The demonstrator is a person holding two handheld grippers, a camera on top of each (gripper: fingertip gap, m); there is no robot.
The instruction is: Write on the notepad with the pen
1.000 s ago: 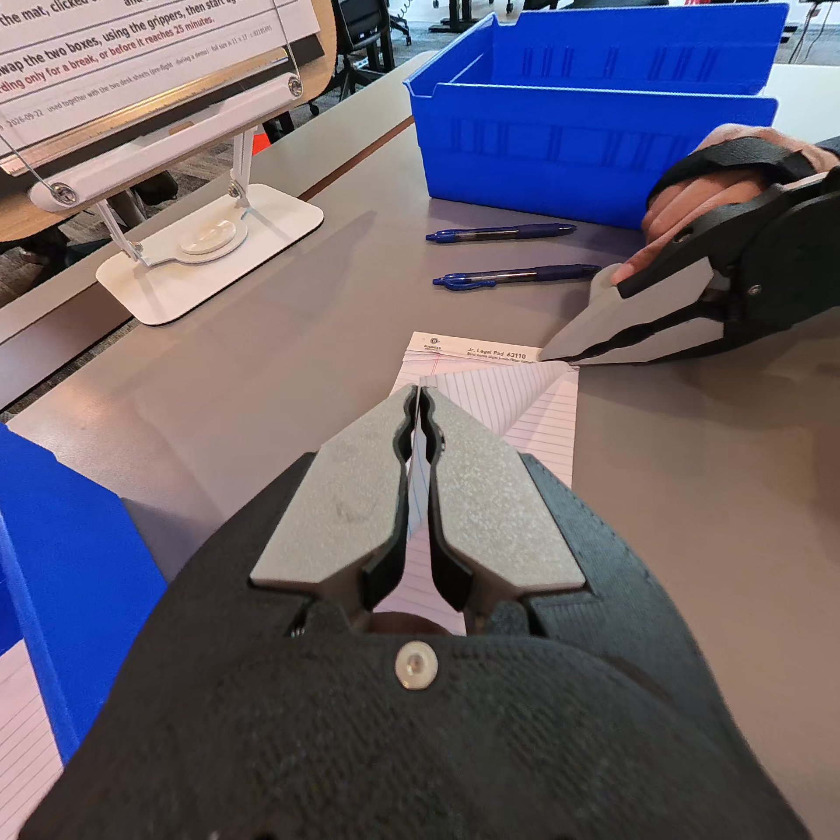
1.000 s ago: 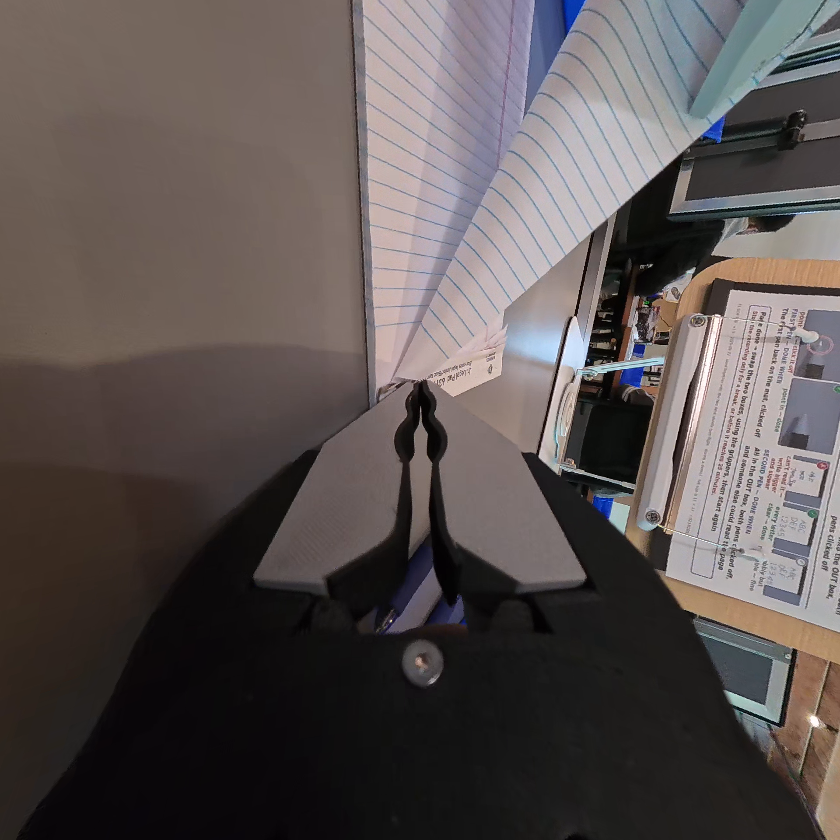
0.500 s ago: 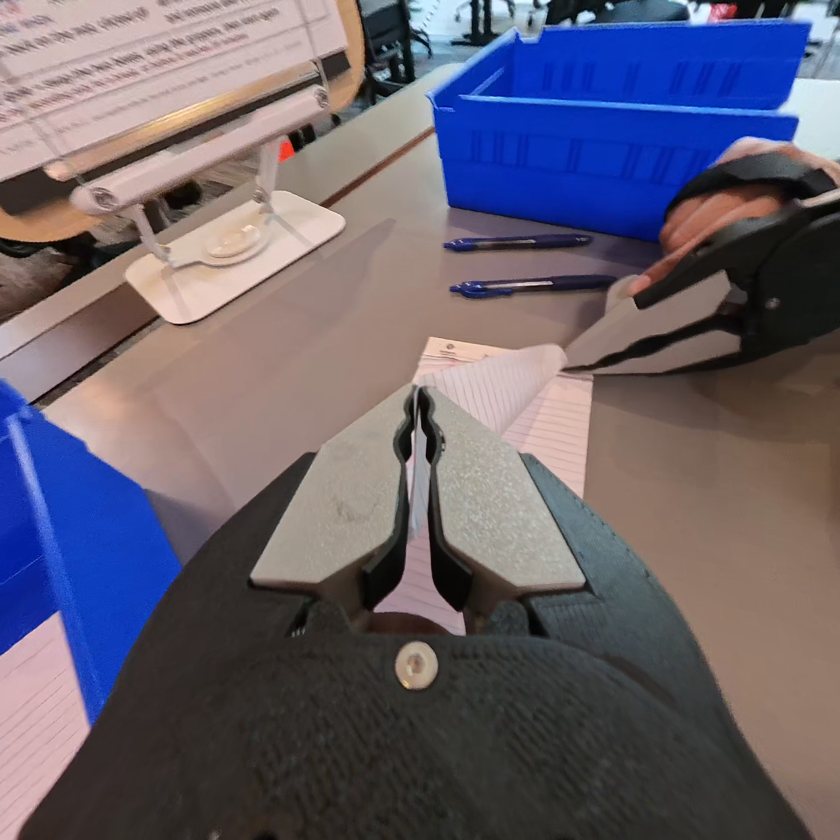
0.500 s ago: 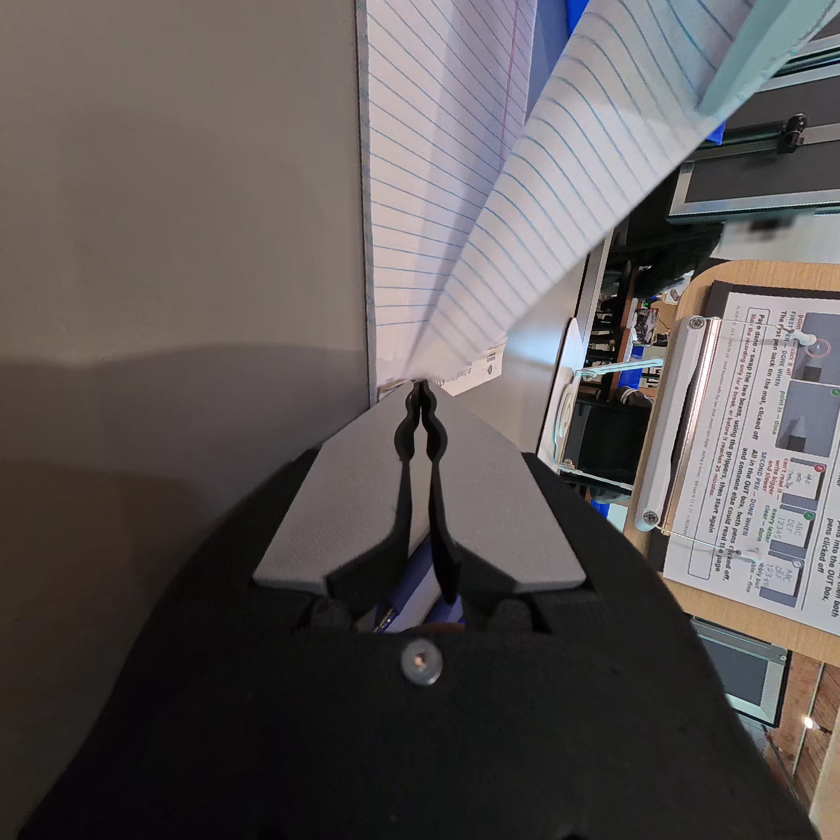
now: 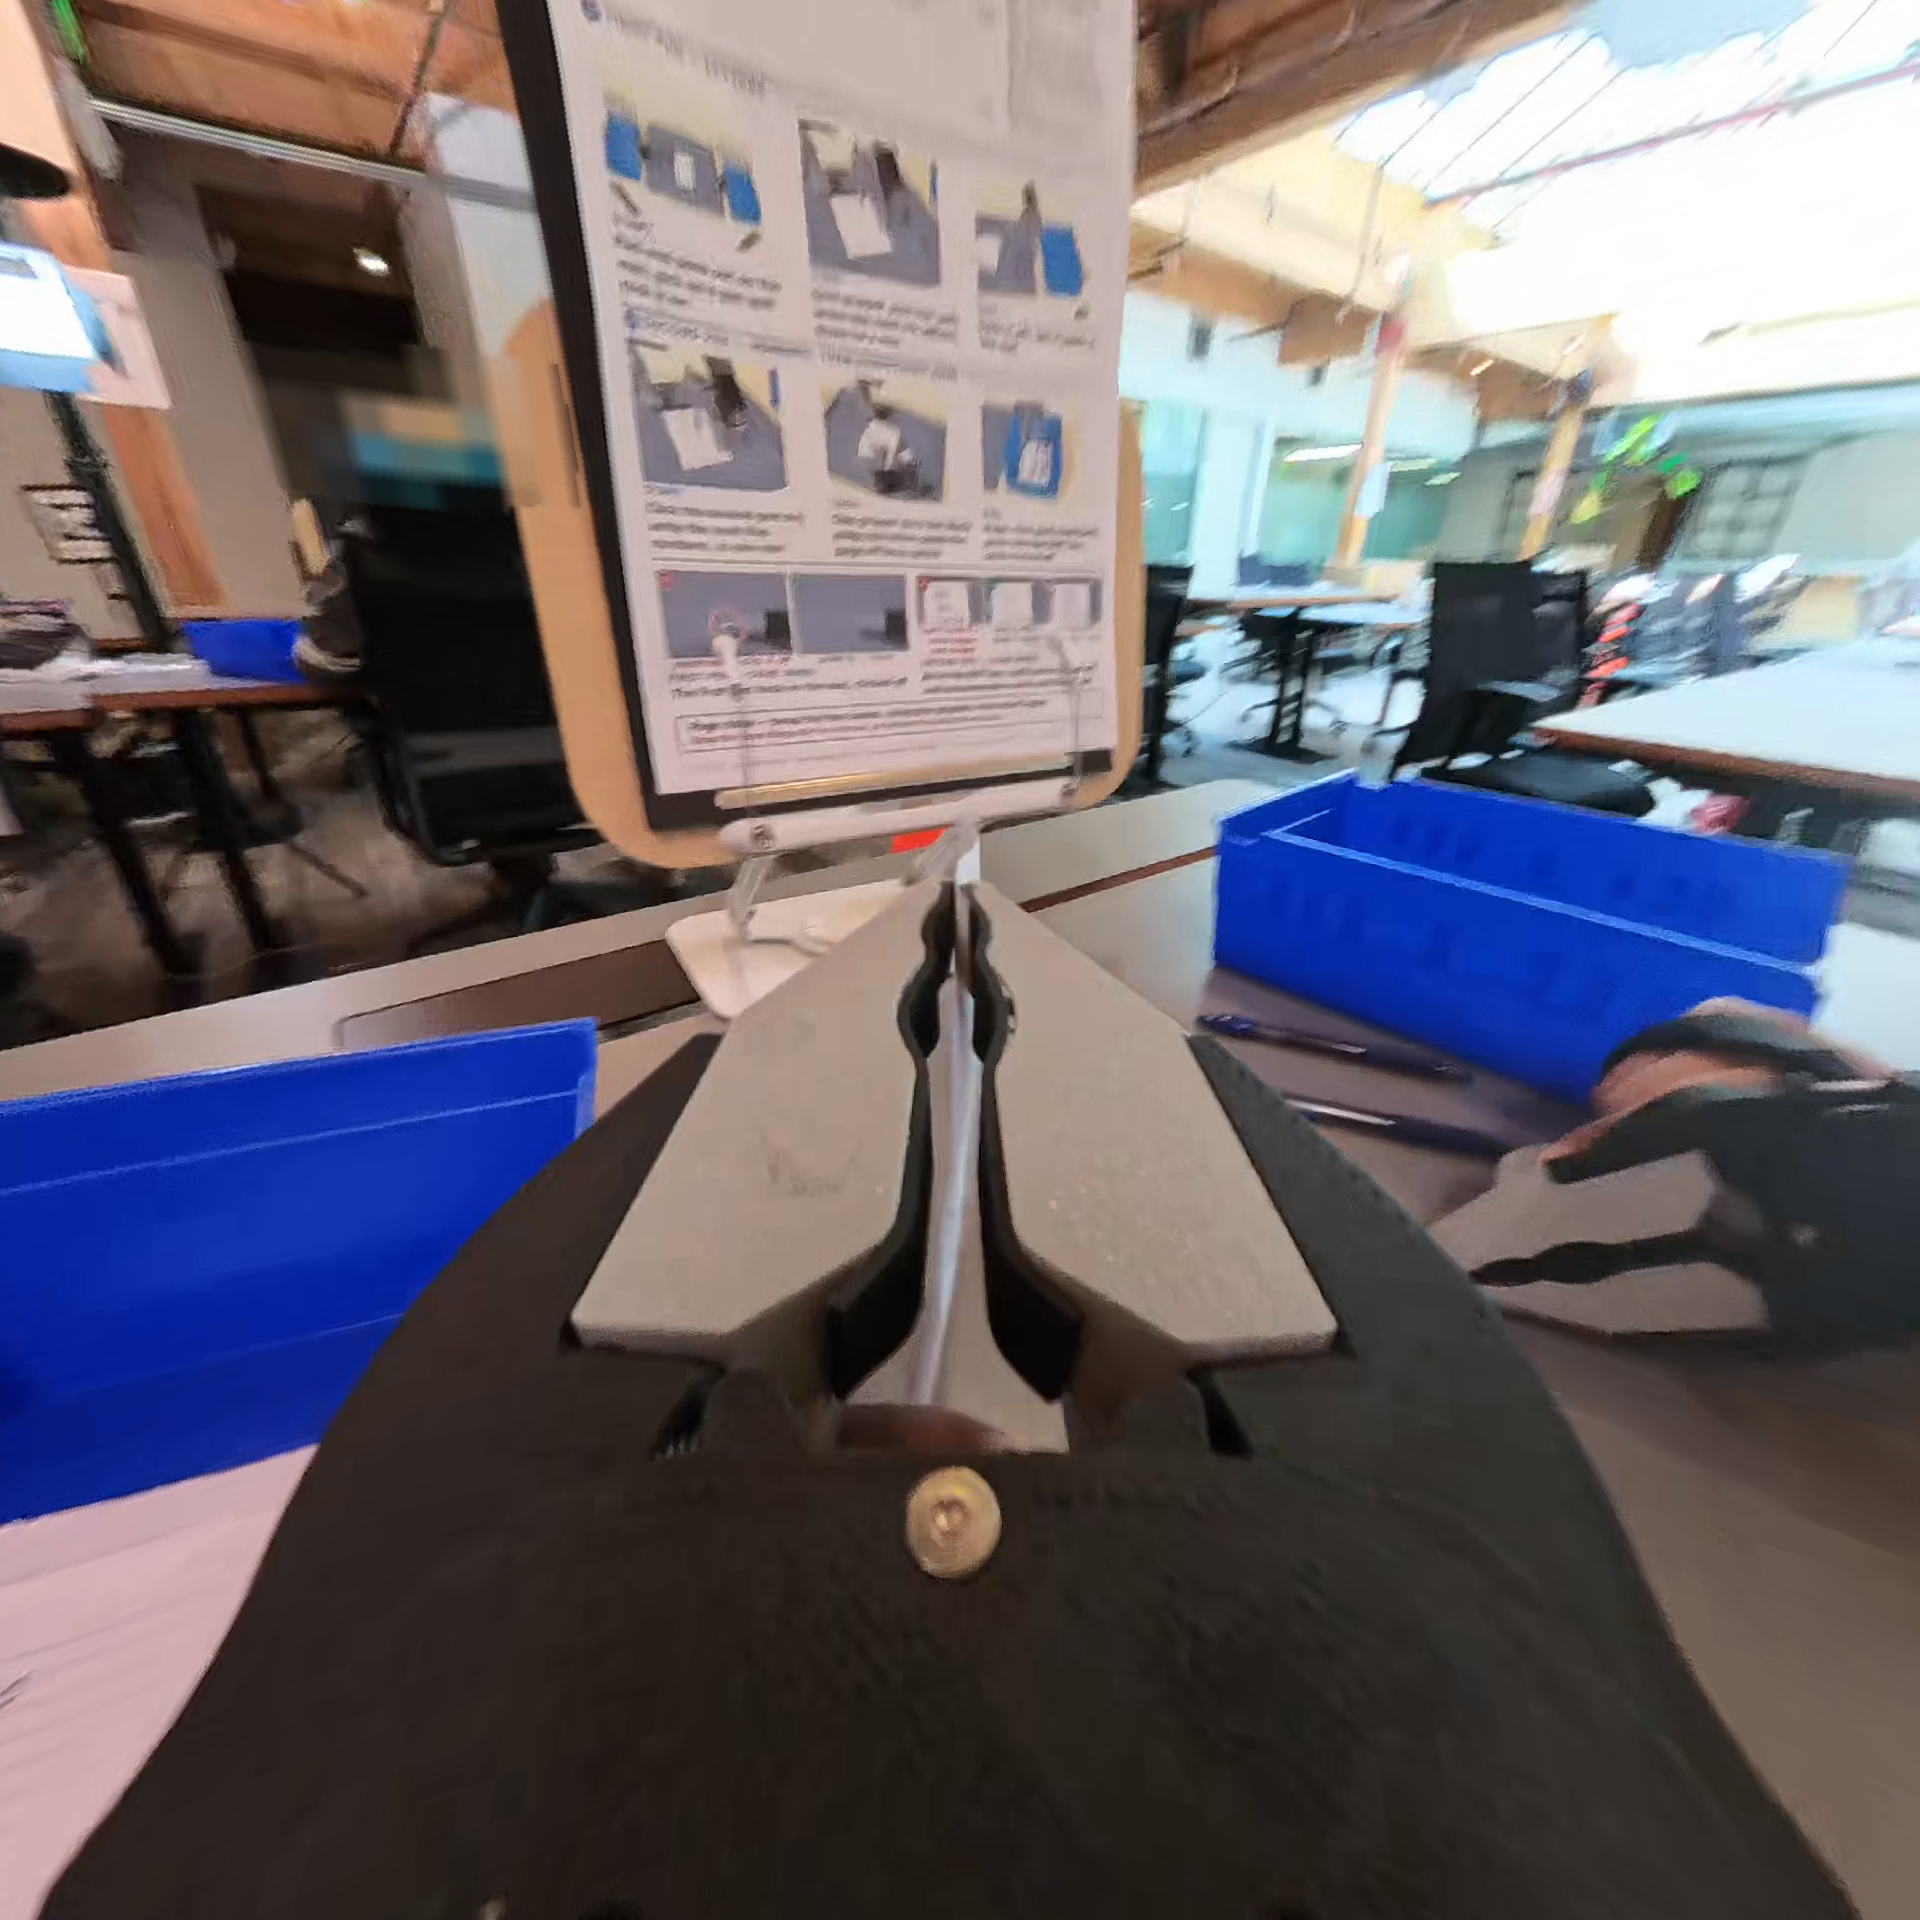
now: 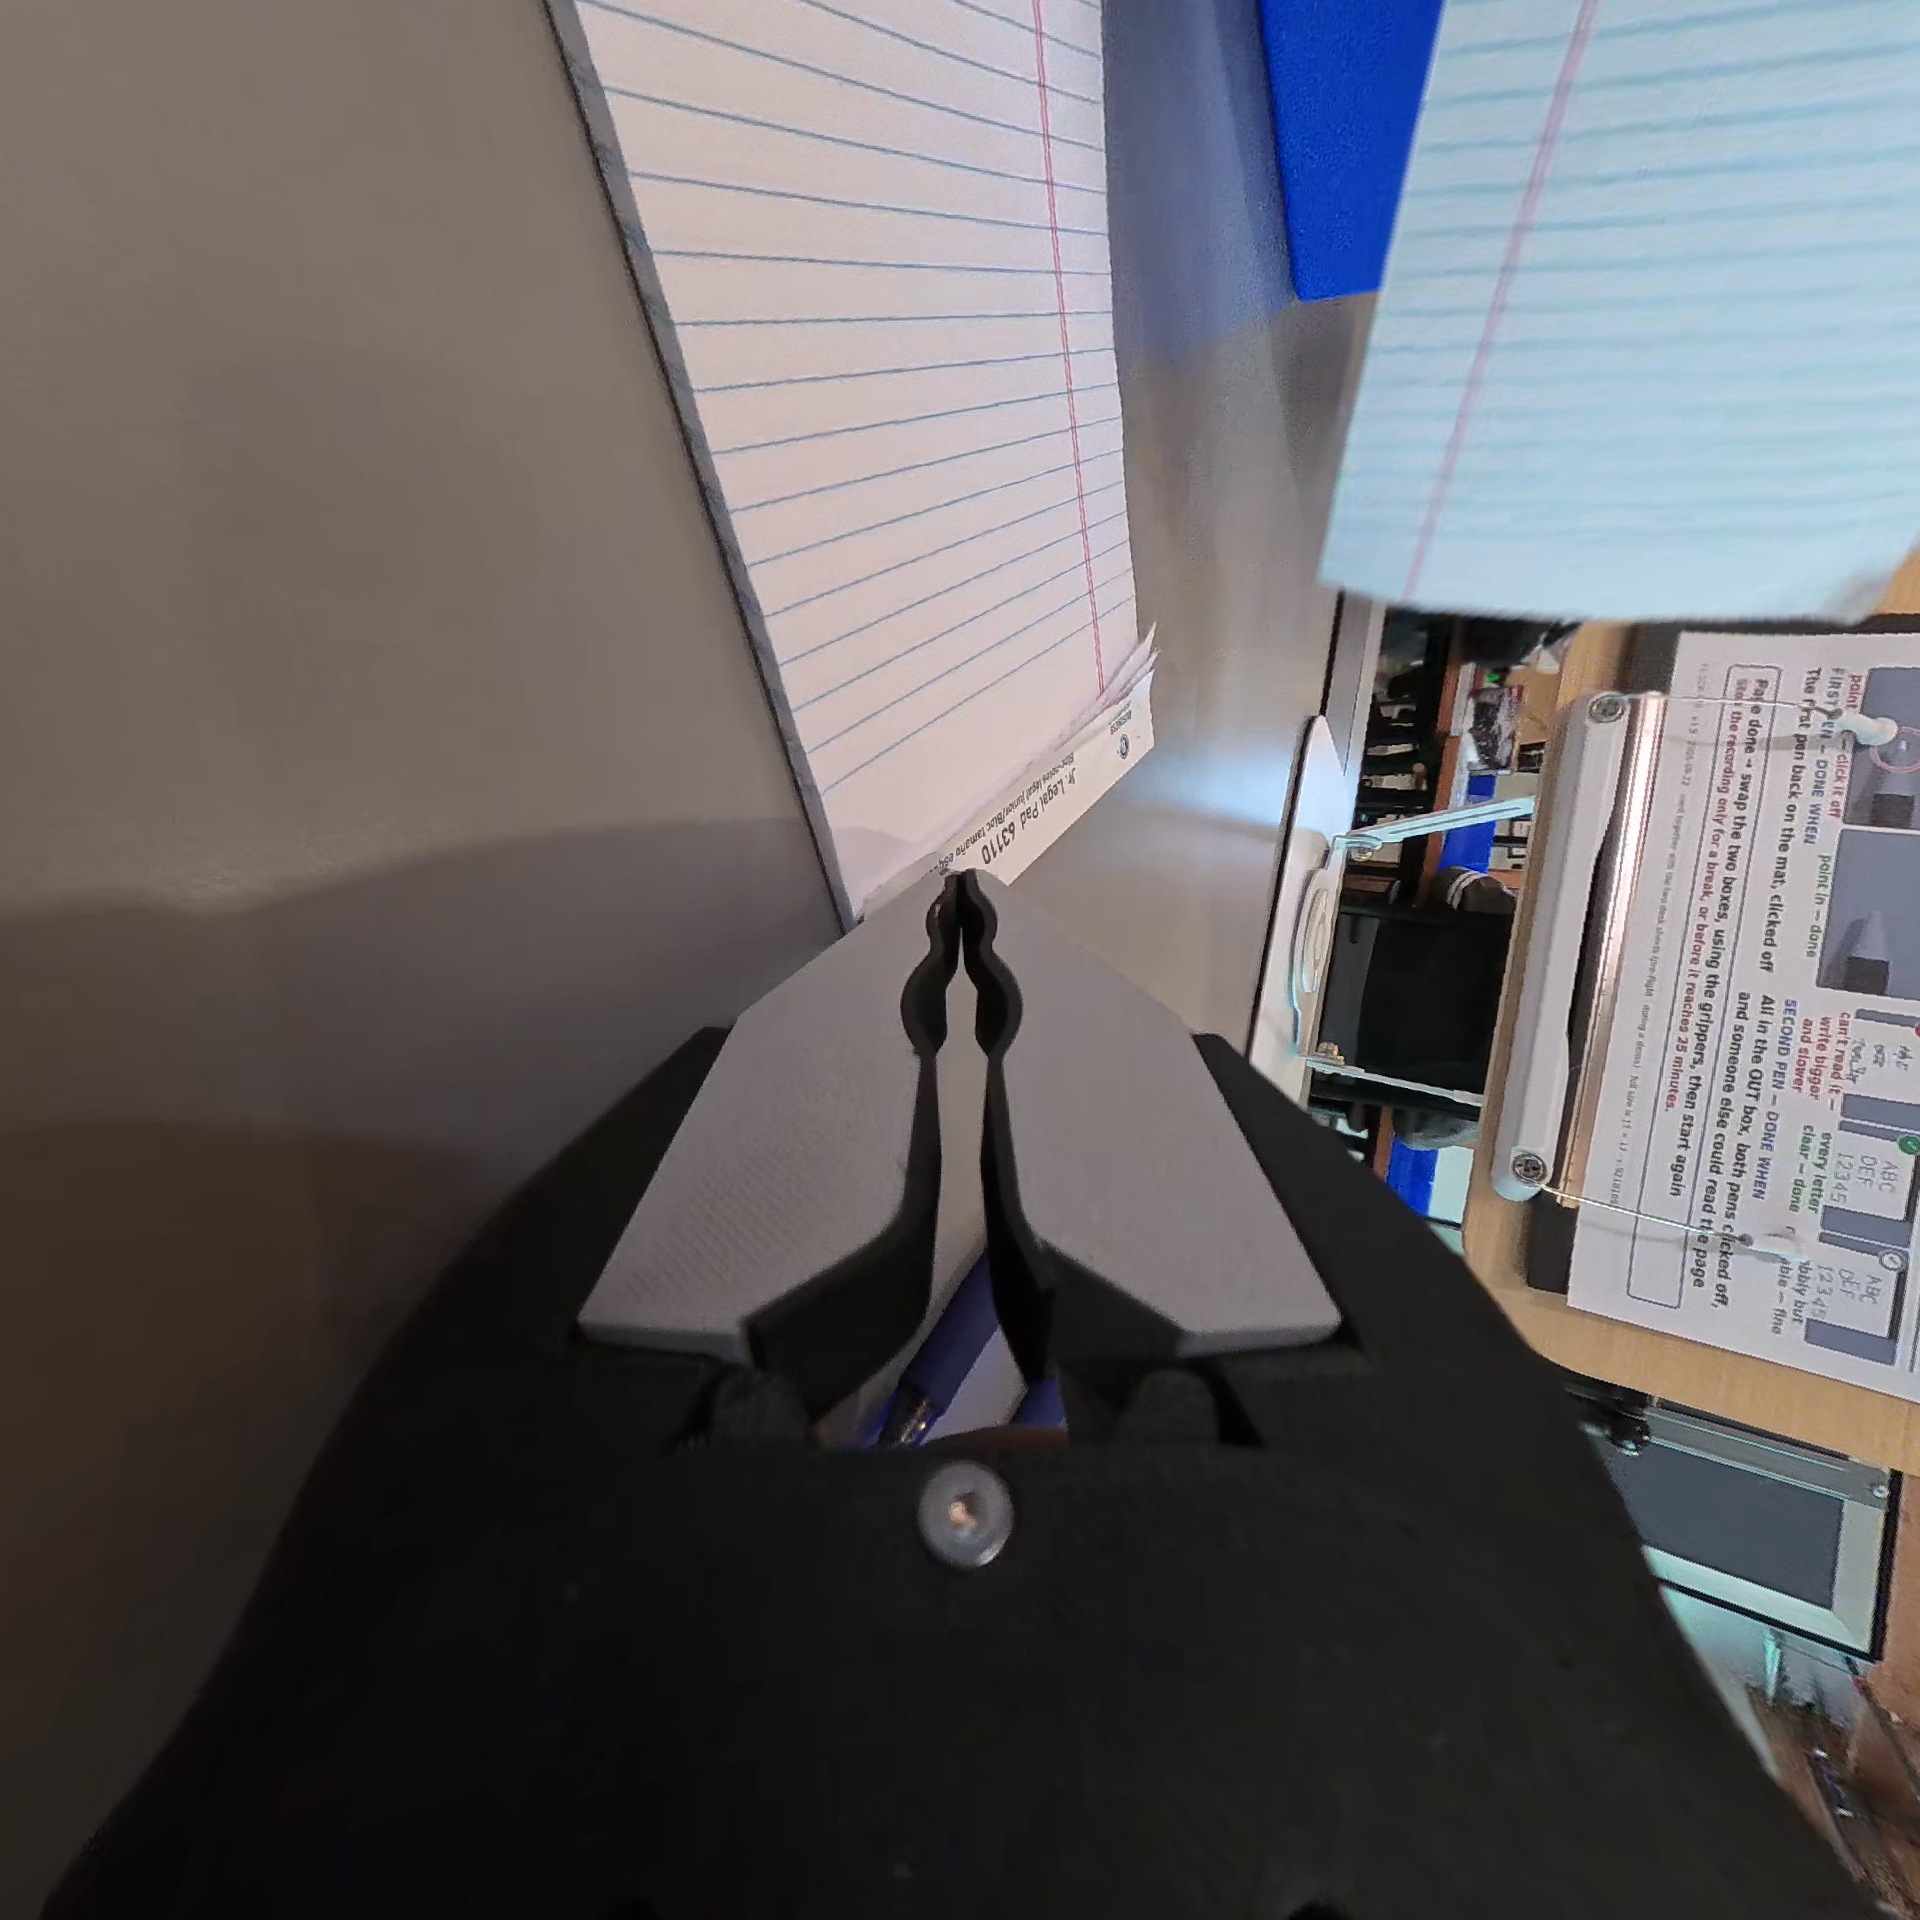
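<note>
The white lined notepad [image 6: 883,416] lies flat on the grey table. My right gripper [image 6: 961,894] is shut, with its tip at the corner of the pad's bound top strip; it also shows in the left wrist view [image 5: 1455,1242]. My left gripper [image 5: 958,894] is shut on a loose lined sheet [image 5: 954,1164], seen edge-on between the jaws. The same sheet [image 6: 1662,312] hangs in the air apart from the pad. Two blue pens [image 5: 1330,1044] [image 5: 1392,1127] lie on the table beyond my right gripper. A blue pen [image 6: 935,1382] shows under my right gripper's fingers.
A blue bin [image 5: 1507,914] stands at the back right and another blue bin [image 5: 260,1195] at the left, with lined paper [image 5: 104,1662] in front of it. An instruction board on a white stand [image 5: 862,416] stands at the table's far edge. Some 25 cm of space lies between my two pairs of fingers. To the blue pen [image 6: 935,1382]: right tips about 10 cm, left tips about 35 cm. Seen from the left wrist view [image 5: 1478,1144] as well.
My left gripper has risen and tilted up with the sheet, which has come free of the pad. My right gripper has stayed at the pad's top corner.
</note>
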